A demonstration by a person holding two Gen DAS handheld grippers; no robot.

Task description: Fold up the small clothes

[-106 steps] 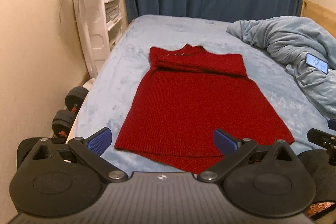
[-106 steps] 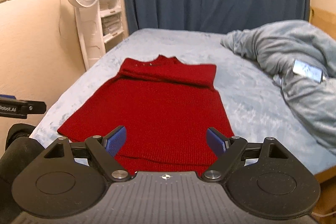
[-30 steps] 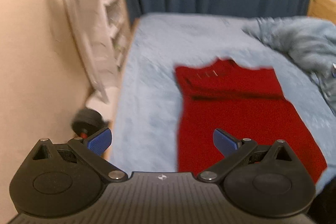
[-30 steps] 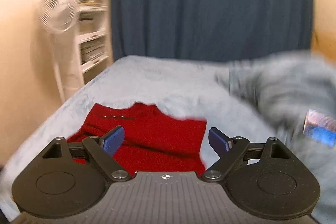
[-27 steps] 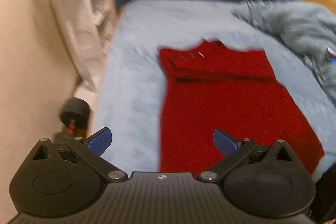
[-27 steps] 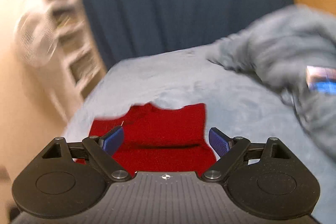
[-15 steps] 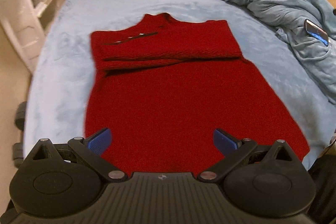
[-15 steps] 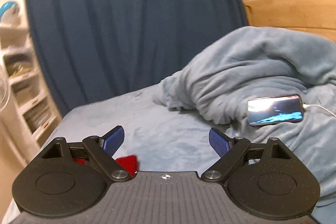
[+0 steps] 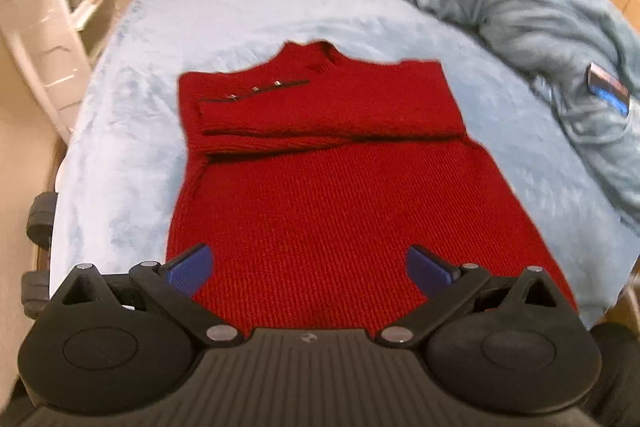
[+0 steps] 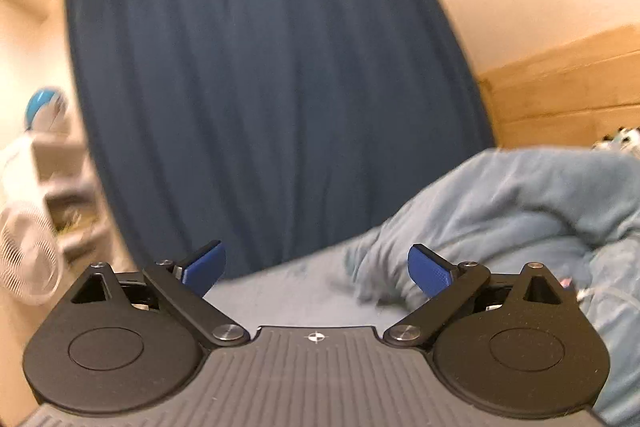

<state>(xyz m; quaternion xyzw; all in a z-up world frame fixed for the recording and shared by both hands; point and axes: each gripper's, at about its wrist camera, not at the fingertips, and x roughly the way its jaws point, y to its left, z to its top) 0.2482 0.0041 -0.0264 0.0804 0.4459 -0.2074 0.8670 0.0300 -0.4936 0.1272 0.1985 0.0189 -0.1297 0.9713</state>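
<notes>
The red knit sweater (image 9: 320, 187) lay mid-frame on the pale blue bed (image 9: 132, 131), long axis running up the frame, hem just beyond the spread, empty left gripper (image 9: 308, 263). The right gripper (image 10: 316, 267), jaws just widened and empty, faced the curtain (image 10: 260, 87).

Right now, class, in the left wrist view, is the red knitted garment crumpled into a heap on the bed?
No: the red knitted garment lies spread flat on the pale blue bed cover, its sleeves folded across the chest.

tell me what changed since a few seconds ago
The right tool has swung up off the red knitted sweater toward the dark blue curtain, its jaws just opening wider, empty. The left tool moved in over the sweater's hem, open. Nothing grasped; the sweater lies as before.
</notes>
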